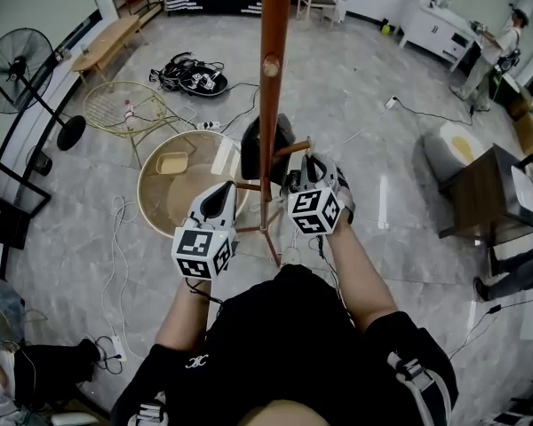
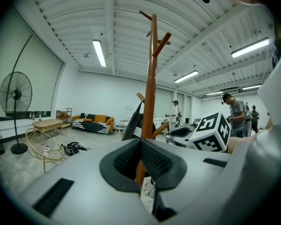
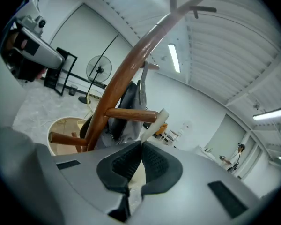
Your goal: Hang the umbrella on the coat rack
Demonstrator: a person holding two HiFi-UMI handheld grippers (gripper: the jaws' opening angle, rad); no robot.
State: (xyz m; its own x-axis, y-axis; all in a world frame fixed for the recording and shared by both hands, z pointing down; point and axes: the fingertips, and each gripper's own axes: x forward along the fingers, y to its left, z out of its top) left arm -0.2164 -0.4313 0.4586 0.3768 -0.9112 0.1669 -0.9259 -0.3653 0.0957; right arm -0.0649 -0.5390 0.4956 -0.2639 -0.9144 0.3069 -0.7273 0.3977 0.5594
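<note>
Head view first: I stand right at the coat rack, with the umbrella folded and dark against the far side of the pole, at the height of a short side peg. My right claw sits at the free end of that peg, and my left claw is lower, on the near left of the pole and apart from the umbrella.

Left gripper view: my left claw is closed, its pads meeting at the tips with nothing between them. The pole rises just behind it, and the umbrella hangs on the pole's left as slack dark cloth with a pale patch low down.

Right gripper view: my right claw is closed on a pale strip that runs from the tips up to the peg's end. I take it for the umbrella's strap, though I cannot be sure. The umbrella lies behind the peg as grey folds with a thin metal shaft above them.

I judge the step to be the hanging itself, nearly done. The next move calls for getting the strip over the peg's end and inward toward the pole before I let go. Whether it is already looped on, I cannot tell.
</note>
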